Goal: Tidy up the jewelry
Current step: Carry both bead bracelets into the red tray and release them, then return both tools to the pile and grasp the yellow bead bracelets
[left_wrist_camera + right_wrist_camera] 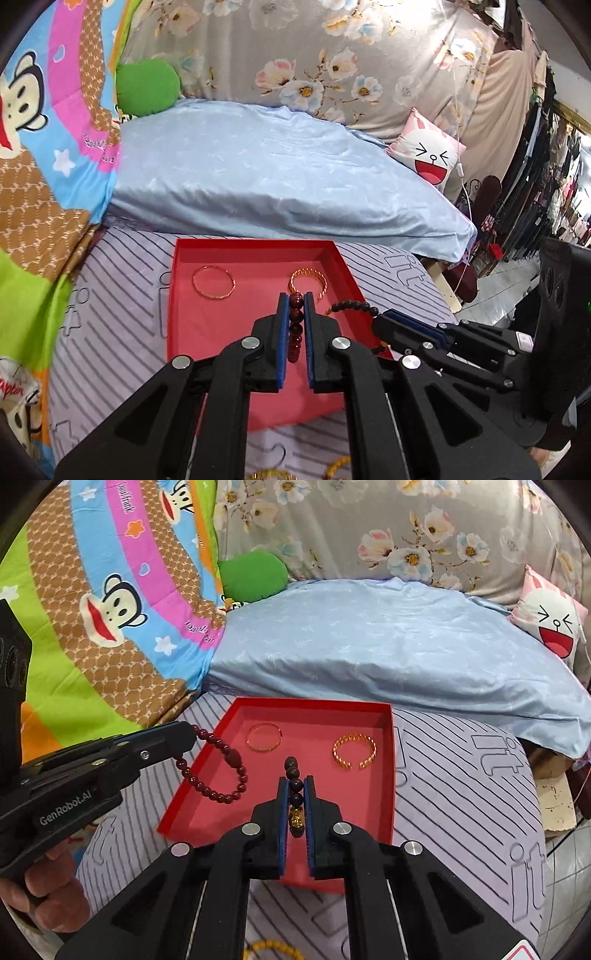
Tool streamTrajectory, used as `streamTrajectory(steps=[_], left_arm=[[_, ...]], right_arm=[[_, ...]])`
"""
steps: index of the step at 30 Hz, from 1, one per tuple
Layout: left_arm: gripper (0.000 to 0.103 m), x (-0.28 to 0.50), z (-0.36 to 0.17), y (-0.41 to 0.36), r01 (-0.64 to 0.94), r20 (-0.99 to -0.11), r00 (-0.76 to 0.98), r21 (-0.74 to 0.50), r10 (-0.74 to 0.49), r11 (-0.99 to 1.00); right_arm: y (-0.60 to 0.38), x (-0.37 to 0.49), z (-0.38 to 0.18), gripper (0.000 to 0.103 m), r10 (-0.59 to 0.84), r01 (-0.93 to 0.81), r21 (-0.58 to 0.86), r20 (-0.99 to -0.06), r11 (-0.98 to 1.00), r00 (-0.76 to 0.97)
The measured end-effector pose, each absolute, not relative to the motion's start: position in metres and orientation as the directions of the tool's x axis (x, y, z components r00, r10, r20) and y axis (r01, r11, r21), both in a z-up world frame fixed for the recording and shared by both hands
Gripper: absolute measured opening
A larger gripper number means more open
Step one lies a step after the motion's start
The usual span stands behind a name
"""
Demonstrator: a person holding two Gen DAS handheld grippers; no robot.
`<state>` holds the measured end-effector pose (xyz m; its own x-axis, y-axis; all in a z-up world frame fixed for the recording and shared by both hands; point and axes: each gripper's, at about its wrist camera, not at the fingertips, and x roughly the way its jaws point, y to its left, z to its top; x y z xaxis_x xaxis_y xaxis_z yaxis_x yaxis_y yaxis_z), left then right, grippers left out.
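Note:
A shallow red tray (207, 332) lies on the striped bed sheet. Inside it rest a thin gold bangle (213, 283) and a twisted, open gold bangle (308, 282). My left gripper (295, 297) is shut on a dark red bead bracelet (295, 328) held above the tray. In the right wrist view that red bracelet (221, 771) dangles from the left gripper (188, 734) over the tray's left rim. My right gripper (296, 779) is shut on a black bead bracelet with a gold charm (295, 790), over the tray (369, 801).
A pale blue pillow (277, 177) lies just behind the tray, with a bunny cushion (430, 155) at its right end and a cartoon quilt (110, 609) to the left. A yellow bead bracelet (273, 949) lies on the sheet nearest me. A hand (48, 886) holds the left gripper.

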<state>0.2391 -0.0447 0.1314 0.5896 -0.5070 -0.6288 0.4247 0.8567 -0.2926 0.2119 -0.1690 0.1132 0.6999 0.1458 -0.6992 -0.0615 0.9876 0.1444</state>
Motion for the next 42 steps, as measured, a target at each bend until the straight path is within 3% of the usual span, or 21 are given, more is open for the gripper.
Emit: streamTrajectory(steps=[4,9,20,23,24,26,42], left_arm=[[0.008,0.273,0.107,-0.048,0.414,-0.65,0.546,-0.339,-0.528,0.845],[0.008,0.301,0.068,-0.052,0.39,-0.707,0.514,-0.312,-0.486,0.866],[0.008,0.316,0.032,-0.045,0.336,-0.764,0.594,-0.048,-0.251,0.941],[0.011,0.316,0.033,-0.04,0.315,-0.758,0.608,-0.045,-0.237,0.948],[0.022,0.316,0.035,-0.04,0.305,-0.754,0.617,-0.035,-0.225,0.952],[0.03,0.314,0.037,-0.037,0.285,-0.745,0.633,-0.028,-0.21,0.958],[0.03,0.25,0.08,-0.024,0.262,-0.681,0.701,-0.031,-0.212,0.965]], right_arm=[[-0.172,0.245,0.095,0.008,0.181,-0.048,0.201,-0.72,0.978,0.67],[-0.181,0.276,0.056,0.008,0.221,-0.013,0.27,-0.762,0.963,0.608],[-0.19,0.288,0.024,0.008,0.071,0.055,0.125,-0.814,0.991,0.577],[-0.194,0.284,0.021,0.01,0.048,0.065,0.106,-0.809,0.992,0.586],[-0.196,0.282,0.022,0.012,0.044,0.067,0.103,-0.805,0.992,0.591],[-0.198,0.279,0.024,0.017,0.04,0.073,0.104,-0.8,0.992,0.599],[-0.194,0.215,0.072,0.018,0.055,0.043,0.114,-0.735,0.993,0.676]])
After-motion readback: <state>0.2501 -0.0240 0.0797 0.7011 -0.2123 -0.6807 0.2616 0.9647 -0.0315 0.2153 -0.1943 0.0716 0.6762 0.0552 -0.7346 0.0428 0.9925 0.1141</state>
